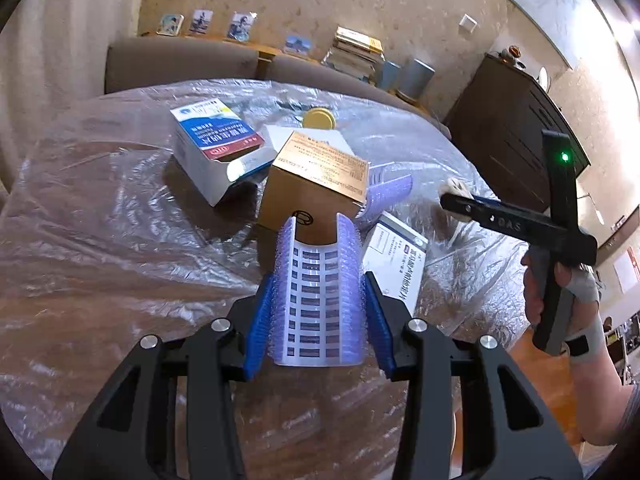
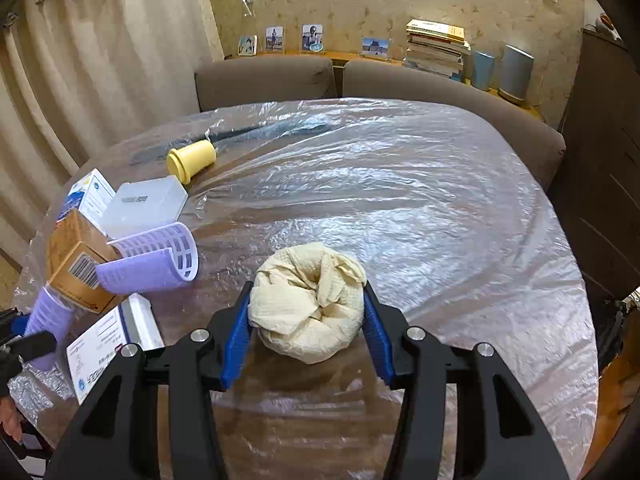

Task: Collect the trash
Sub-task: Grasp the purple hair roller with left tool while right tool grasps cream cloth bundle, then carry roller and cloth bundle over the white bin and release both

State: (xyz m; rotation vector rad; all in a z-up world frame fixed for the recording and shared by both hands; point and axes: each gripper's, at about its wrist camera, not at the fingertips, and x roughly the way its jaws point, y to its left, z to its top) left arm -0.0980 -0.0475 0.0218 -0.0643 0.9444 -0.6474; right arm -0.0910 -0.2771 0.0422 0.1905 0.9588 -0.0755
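The left gripper (image 1: 319, 300) jaws hold a purple curler (image 1: 319, 296); the right gripper (image 2: 306, 312) jaws squeeze a crumpled tissue (image 2: 308, 300). Both look picked up; next, probably a bin.

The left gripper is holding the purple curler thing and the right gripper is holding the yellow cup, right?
Not quite. The right gripper holds a crumpled cream tissue wad, as the right wrist view shows; the yellow cup lies on the table. The left gripper does hold the purple curler.
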